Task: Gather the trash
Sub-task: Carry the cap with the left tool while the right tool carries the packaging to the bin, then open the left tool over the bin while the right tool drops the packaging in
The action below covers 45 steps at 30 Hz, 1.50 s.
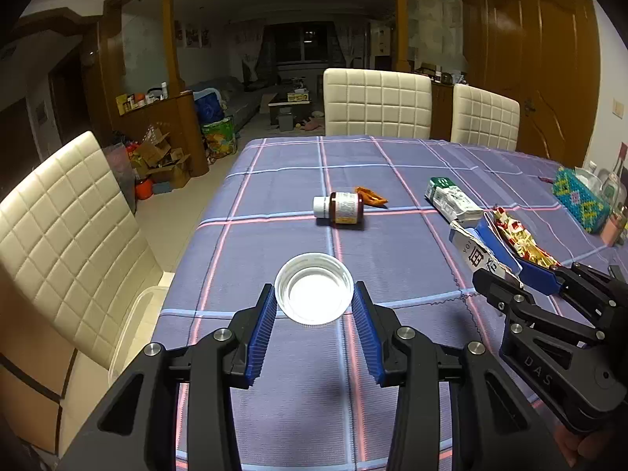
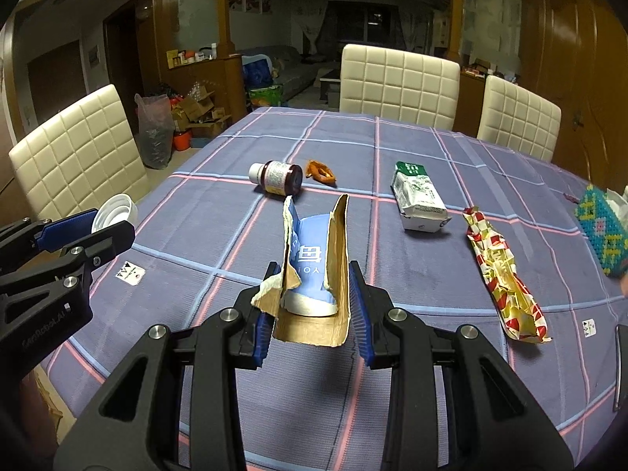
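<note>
Two grips: left hand-held gripper (image 1: 314, 306) clenches white lid (image 1: 314, 294), right hand-held gripper (image 2: 314, 298) torn carton (image 2: 314, 274).

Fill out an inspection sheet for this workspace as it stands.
Surface: plaid tablecloth, mostly bare.
Job's things: brown bottle on its side, orange wrapper, green-white carton, red-yellow wrapper.
Clutter: beaded tissue box at right edge.
Grippers: left gripper shut on white lid; right gripper shut on torn cardboard box.
Cables: nothing seen.
Surroundings: cream chairs, boxes on floor.
</note>
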Available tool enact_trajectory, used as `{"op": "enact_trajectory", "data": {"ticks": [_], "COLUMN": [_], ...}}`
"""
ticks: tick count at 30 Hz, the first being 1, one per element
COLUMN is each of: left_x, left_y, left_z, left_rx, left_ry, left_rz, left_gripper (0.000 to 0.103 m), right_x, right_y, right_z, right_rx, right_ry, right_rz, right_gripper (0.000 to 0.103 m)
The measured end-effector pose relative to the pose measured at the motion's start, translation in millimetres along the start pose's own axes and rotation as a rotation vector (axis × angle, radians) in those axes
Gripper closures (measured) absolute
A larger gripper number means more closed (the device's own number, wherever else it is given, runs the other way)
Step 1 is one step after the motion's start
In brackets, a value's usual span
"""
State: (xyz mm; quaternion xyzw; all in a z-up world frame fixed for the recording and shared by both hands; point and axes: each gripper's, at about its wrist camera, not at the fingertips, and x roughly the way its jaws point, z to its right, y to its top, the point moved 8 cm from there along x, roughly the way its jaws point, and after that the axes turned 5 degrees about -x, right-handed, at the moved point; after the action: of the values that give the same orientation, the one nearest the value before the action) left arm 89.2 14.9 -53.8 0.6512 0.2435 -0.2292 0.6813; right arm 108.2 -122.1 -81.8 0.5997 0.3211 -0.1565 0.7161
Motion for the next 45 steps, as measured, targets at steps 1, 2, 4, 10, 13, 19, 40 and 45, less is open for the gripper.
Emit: {"op": "enact_trajectory", "data": {"ticks": [1,2,4,10,13,19,40,45], "left_x": [-0.3,-0.3,0.5,4.4,7.1,13.7,48.6,55.0], "left_y": [-0.2,-0.5,-1.4,-5.7,-7.0,-12.6,-33.2,-38.1], "left_z": [-1.9,-5.3,-12.5,-34.3,-45.7,-77.3,-216.8,-250.7], "left_rx": [-0.004,-0.01,-0.022,-0.068,-0.089,-0.136,-0.327,-0.376], "left_ry": [0.001,0.003,0.006,0.012,0.019,0.05,0.247,0.289], "left_rz": [0.0,0.001,0.001,-0.006,-0.009,-0.019,-0.084,-0.097], "left_gripper": [0.064,0.064,0.064,0.064,0.064,0.064,0.064,0.064], "right_x": [-0.1,0.4,1.9,9.4,13.3,27.4,96.4,108.2], "right_y": [0.3,0.1,1.0,5.2,8.0,12.4,49.1,57.9], "right_z": [-2.5,-3.4,-8.2,-29.7,-39.6,-69.4,-206.8,-238.0], "right_rx": [-0.005,-0.008,-0.017,-0.059,-0.076,-0.123,-0.329,-0.373], "right_ry": [-0.001,0.0,0.001,0.006,0.011,0.033,0.205,0.236], "right_rz": [0.0,-0.001,-0.006,-0.02,-0.026,-0.048,-0.105,-0.106], "right_gripper": [0.067,0.067,0.067,0.067,0.067,0.067,0.067,0.067]}}
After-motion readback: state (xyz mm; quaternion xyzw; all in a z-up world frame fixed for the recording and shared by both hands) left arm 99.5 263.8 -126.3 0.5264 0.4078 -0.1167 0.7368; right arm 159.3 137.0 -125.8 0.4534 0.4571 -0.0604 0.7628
